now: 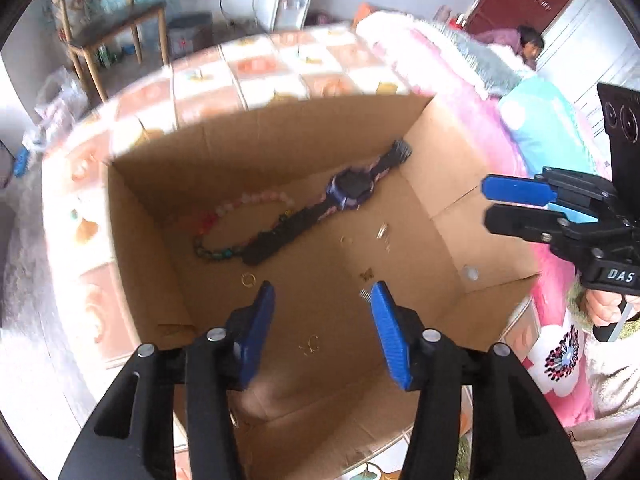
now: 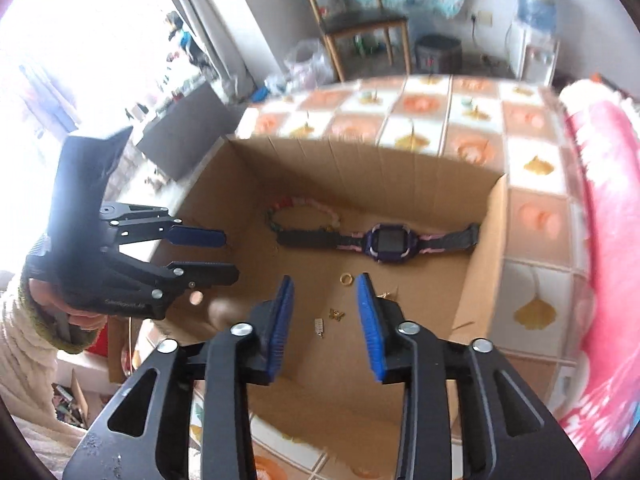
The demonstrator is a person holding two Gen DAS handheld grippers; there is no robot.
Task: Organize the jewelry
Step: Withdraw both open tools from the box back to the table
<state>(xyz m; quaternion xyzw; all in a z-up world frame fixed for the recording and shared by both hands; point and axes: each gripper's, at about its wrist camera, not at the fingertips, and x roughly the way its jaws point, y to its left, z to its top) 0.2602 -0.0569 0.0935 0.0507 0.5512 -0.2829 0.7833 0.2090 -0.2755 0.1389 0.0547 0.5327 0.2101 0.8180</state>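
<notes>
Left wrist: left gripper (image 1: 322, 294) jaws apart w/ nothing btwn, over cardboard box (image 1: 160, 264); watch (image 1: 352, 190) and bead bracelet (image 1: 240, 224) lie by far wall, gold ring (image 1: 248, 279) near left wall. Right wrist: right gripper (image 2: 324, 286) also apart, empty, above butterfly charm (image 2: 336, 314) mid-floor. Best bet: drop straight down, straddle one small piece, close slow.

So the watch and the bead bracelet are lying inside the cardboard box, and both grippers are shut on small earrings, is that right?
Not quite. The watch and bead bracelet do lie inside the cardboard box, but both wrist views show the left gripper and right gripper open and empty.
</notes>
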